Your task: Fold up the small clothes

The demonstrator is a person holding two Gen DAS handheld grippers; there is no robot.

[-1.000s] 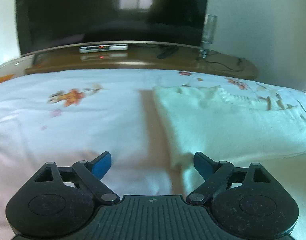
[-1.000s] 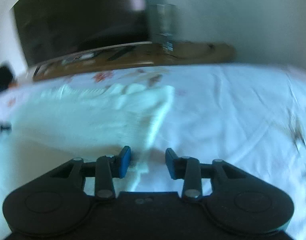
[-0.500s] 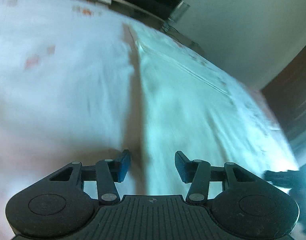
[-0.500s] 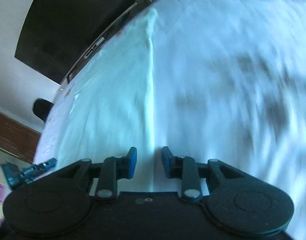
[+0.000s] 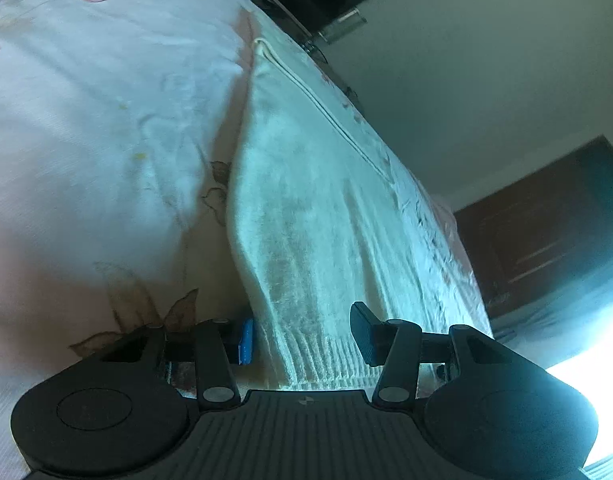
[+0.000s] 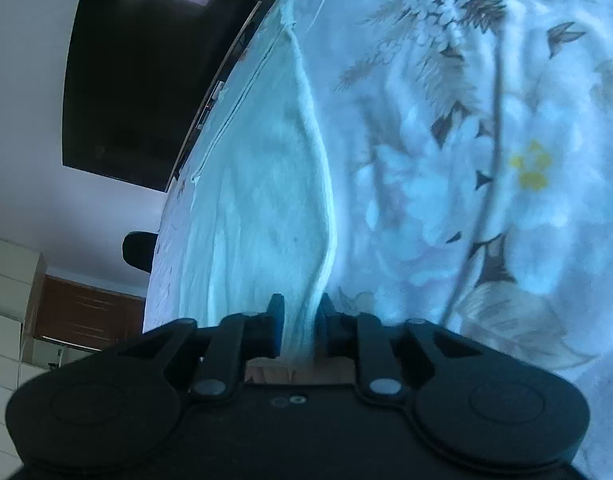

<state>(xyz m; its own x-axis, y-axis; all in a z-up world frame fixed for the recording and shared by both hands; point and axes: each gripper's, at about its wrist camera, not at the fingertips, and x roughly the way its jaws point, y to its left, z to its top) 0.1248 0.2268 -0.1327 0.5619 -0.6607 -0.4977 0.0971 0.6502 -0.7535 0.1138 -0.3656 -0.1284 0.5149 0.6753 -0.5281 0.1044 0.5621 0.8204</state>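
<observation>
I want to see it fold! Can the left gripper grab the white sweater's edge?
Probably yes. The left gripper straddles the ribbed edge of the white sweater; its jaws have just been closing with the knit between them, nothing blocking. Whether they pinch yet is unclear.

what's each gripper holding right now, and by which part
The right gripper is pinched on the white knit garment at its near side edge. The left gripper straddles the ribbed hem, jaws apart, not yet gripping.

Both grippers are matte black plastic: the left gripper (image 5: 302,336) has a ribbed base plate. Silver pivot screws dot the linkages. The pads (image 5: 247,340) look blue, though the right gripper (image 6: 300,326) shows them dimly.
</observation>
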